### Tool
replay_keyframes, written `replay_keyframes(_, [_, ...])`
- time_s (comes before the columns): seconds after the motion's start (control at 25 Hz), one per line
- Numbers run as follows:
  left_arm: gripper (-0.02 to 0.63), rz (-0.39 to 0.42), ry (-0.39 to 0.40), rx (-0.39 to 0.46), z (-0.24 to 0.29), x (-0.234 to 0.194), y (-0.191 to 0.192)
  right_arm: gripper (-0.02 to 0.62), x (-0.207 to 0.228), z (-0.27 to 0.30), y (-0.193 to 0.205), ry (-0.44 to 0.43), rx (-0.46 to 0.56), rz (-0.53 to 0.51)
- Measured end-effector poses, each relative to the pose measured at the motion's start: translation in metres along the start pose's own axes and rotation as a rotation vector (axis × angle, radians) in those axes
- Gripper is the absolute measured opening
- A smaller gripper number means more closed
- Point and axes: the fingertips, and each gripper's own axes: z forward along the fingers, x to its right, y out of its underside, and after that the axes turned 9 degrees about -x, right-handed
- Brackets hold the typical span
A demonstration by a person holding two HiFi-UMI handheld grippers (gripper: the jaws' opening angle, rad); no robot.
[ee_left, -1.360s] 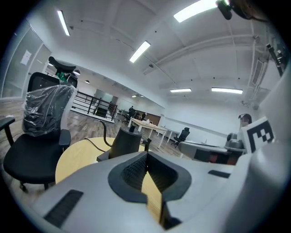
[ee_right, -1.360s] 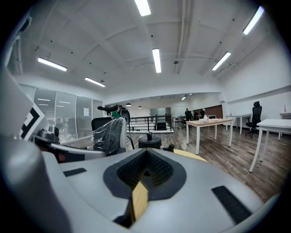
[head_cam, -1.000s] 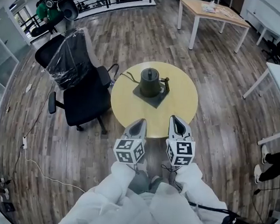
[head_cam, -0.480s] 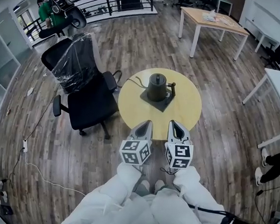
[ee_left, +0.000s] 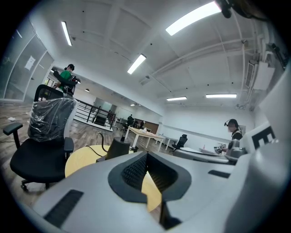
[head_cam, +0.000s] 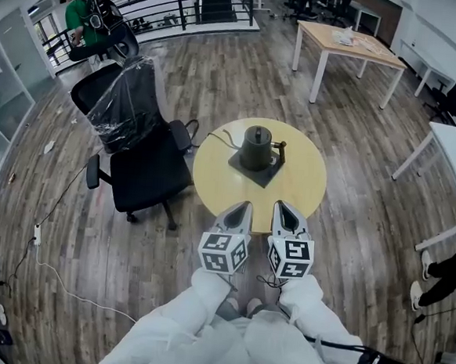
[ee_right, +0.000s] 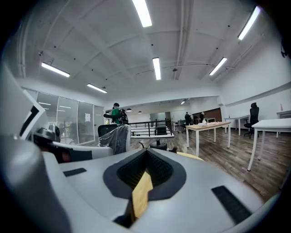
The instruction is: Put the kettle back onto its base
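Left gripper [head_cam: 238,209]: jaws pressed together, nothing between them. Its own view shows only the yellow tabletop through the slit. Right gripper [head_cam: 283,210]: the same, closed and empty. The two are side by side over the round table's [head_cam: 216,180] 6 o'clock edge, both pointing toward 12.

Kettle [head_cam: 256,146]: dark, upright, just past the table's centre, at 12 o'clock from both grippers and well apart from them. It stands on a dark square base [head_cam: 258,175]. It looks seated, though from here I cannot confirm it is fully home. Its handle [head_cam: 278,150] sticks out at 3 o'clock. A cord [head_cam: 218,136] trails off the table toward 10 o'clock. An office chair [head_cam: 142,170] with plastic wrap over its back sits at the table's 9 o'clock.

Judgement:
- No grip is in hand, so the task is either finished or not begun.
- If a lift is needed, open the jaws before reaching.
- The right gripper has the shorter line to the handle.
- Grip the handle squarely and keep the kettle upright.
- Lower it straight down over the pad's centre.
- Keep clear of the cord, since a snag could drag the base.
- Release only once the kettle sits flat.
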Motion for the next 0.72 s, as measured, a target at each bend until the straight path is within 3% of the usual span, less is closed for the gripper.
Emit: replay_keyframes(0.72, [0.002,0.021,-0.045,-0.004,-0.0040,-0.0020,0.0005,0.011,0.0052,-0.0083,-0.0055,-0.015,0.014,-0.027])
